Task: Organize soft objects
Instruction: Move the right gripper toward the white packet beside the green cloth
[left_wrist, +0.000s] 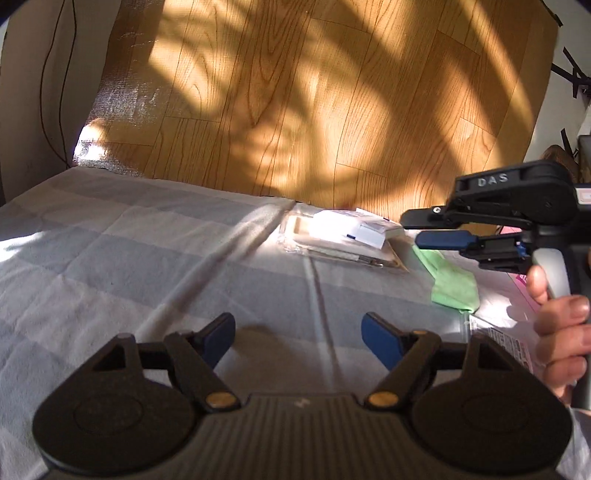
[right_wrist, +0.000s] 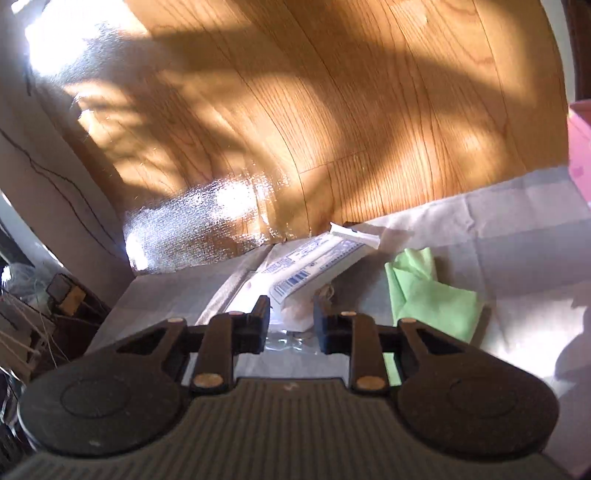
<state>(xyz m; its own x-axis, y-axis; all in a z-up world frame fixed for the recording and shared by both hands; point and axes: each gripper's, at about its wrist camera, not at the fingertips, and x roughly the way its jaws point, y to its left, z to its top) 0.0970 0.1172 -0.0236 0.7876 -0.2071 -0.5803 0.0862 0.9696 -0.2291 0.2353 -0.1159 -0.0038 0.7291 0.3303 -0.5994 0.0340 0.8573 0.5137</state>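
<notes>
A folded green cloth (left_wrist: 452, 282) lies on the grey checked sheet (left_wrist: 147, 240) at the right; it also shows in the right wrist view (right_wrist: 432, 291). Left of it lies a clear plastic bag (left_wrist: 343, 251) with a white printed package (left_wrist: 351, 229) on top, seen too in the right wrist view (right_wrist: 314, 266). My left gripper (left_wrist: 298, 339) is open and empty over bare sheet. My right gripper (right_wrist: 291, 321) is open, its fingers hovering just over the near end of the plastic bag; from the left wrist view it (left_wrist: 428, 229) reaches in from the right above the green cloth.
A wood-pattern board (left_wrist: 314, 92) with a foil-backed edge (right_wrist: 192, 229) stands behind the sheet. Pink and printed packaging (left_wrist: 517, 343) lies at the right edge. A pink box (right_wrist: 580, 155) sits far right. Clutter and cables (right_wrist: 44, 302) lie off the left side.
</notes>
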